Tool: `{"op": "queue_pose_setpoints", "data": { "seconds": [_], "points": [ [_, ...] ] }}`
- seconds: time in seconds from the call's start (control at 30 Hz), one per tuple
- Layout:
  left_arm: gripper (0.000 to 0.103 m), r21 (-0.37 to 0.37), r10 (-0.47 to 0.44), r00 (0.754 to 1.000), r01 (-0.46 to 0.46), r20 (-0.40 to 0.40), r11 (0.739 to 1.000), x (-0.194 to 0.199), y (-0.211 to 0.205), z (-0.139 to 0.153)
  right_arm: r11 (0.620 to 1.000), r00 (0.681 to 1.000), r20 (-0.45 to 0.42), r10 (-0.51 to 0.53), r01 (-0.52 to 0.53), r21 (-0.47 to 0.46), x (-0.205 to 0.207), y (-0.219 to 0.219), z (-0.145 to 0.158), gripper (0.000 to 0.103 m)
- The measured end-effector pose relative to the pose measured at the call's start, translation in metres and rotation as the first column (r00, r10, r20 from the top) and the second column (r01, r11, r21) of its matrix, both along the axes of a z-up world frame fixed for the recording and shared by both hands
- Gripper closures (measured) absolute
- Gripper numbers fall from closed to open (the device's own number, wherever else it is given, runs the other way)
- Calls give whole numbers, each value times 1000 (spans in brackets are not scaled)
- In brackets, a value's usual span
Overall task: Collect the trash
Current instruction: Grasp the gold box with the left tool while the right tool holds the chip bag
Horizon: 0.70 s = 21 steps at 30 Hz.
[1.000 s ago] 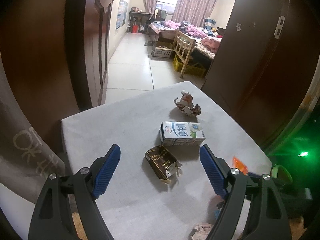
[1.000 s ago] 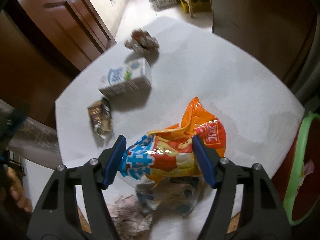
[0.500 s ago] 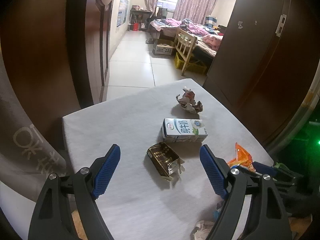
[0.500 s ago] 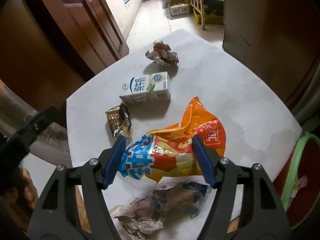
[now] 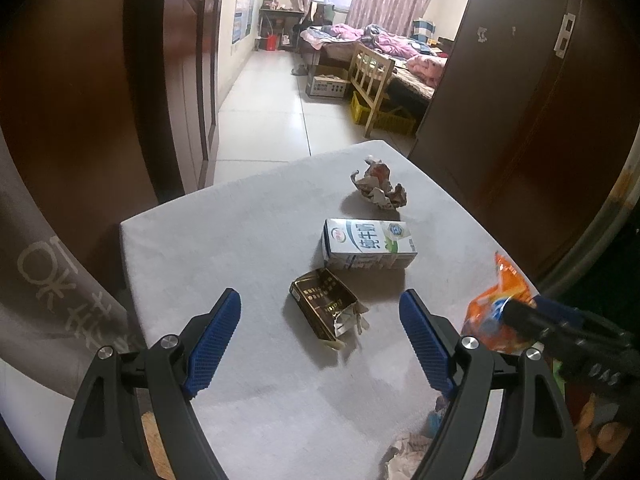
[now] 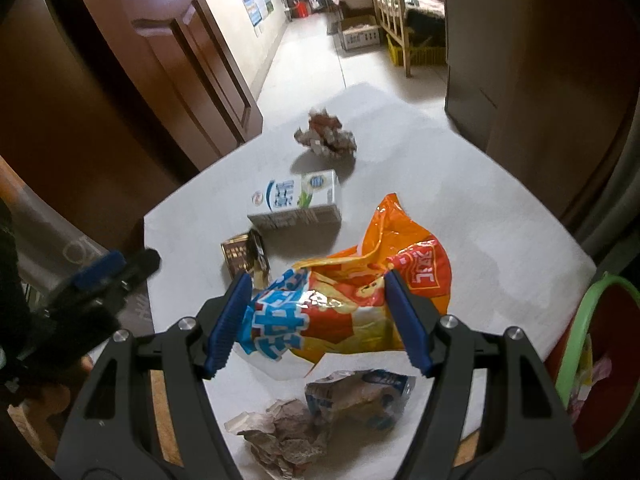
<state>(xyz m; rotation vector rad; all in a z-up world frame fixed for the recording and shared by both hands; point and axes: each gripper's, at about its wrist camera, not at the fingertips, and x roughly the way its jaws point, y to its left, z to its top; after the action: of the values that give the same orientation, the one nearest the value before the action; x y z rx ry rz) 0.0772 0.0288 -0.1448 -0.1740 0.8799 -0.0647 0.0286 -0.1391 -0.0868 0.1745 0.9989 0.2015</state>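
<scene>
My right gripper is shut on an orange and blue snack bag and holds it above the white table. The bag also shows in the left wrist view. My left gripper is open and empty, hovering just short of a brown crushed carton. A white milk carton lies behind it, and a crumpled wrapper lies farther back. The same carton and wrapper show in the right wrist view.
Crumpled paper and a clear plastic wrapper lie at the table's near edge. A red bin with a green rim stands right of the table. Dark wooden doors flank the table; a tiled floor leads to a bedroom.
My right gripper has risen and tilted up with the snack bag, which now shows more in the left wrist view. My left gripper has edged slightly forward over the table.
</scene>
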Motion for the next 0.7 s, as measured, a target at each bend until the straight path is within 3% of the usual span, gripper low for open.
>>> {"op": "queue_pose_setpoints", "data": {
  "seconds": [0.17, 0.5, 0.7],
  "points": [
    [25, 2, -1, 1000, 1, -1, 1000, -1, -1, 0, 1000, 1000, 10, -1, 1, -1, 1, -1, 5, 36],
    [25, 3, -4, 1000, 4, -8, 1000, -1, -3, -1, 1000, 999, -49, -17, 16, -21, 10, -6, -22, 36],
    [25, -7, 16, 998, -16, -59, 1000, 7, -9, -23, 999, 999, -39, -35, 35, -1, 6, -13, -27, 36]
  ]
}}
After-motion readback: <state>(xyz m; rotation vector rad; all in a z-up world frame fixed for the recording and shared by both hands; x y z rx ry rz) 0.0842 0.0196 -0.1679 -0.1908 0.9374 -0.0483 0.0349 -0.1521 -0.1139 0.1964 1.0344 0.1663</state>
